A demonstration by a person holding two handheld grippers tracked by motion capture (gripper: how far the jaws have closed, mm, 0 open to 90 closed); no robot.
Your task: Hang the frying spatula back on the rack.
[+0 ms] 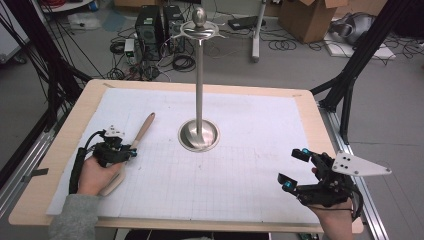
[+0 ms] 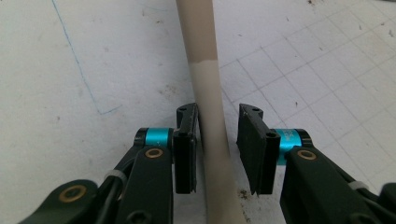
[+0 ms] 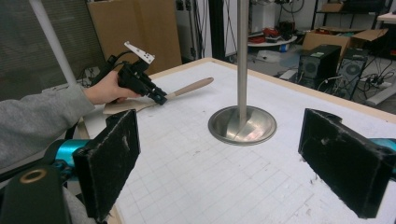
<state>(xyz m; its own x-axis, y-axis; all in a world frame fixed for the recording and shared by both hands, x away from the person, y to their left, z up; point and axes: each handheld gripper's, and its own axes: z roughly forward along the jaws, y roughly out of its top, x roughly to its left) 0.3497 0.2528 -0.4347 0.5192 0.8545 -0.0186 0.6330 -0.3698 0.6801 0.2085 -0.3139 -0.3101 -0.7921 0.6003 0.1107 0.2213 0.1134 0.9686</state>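
Spatula (image 1: 141,132) flat on the gridded sheet (image 1: 240,175), left of the stand (image 1: 199,75), well apart from its round base. Wooden, pale, lying at a slant: thin handle end toward the far side of the table (image 1: 85,100), broad blade near the front edge, partly under the left hand (image 1: 95,175). Two-toned along the handle in the left gripper view, darker beyond a sharp line, lighter nearer the jaws.

Left gripper (image 1: 131,152) low over the sheet, astride the handle about midway along. Jaws narrowed around the handle but not clamped: one pad against the wood, the other just beside it with a slim gap. No firm grip to be seen; spatula resting on the sheet. Grey sleeve (image 1: 75,220) behind the left hand, cable trailing along the wrist.

Right gripper (image 1: 294,168) held over the front right corner of the sheet, well apart from spatula and stand. Jaws spread wide, nothing between them, pointed toward the stand base. Grey three-cornered plate on top, right hand (image 1: 332,215) at the table's front edge.

Stand upright near the middle of the sheet: shiny dished base, thin pole, hooks and a knob on top.
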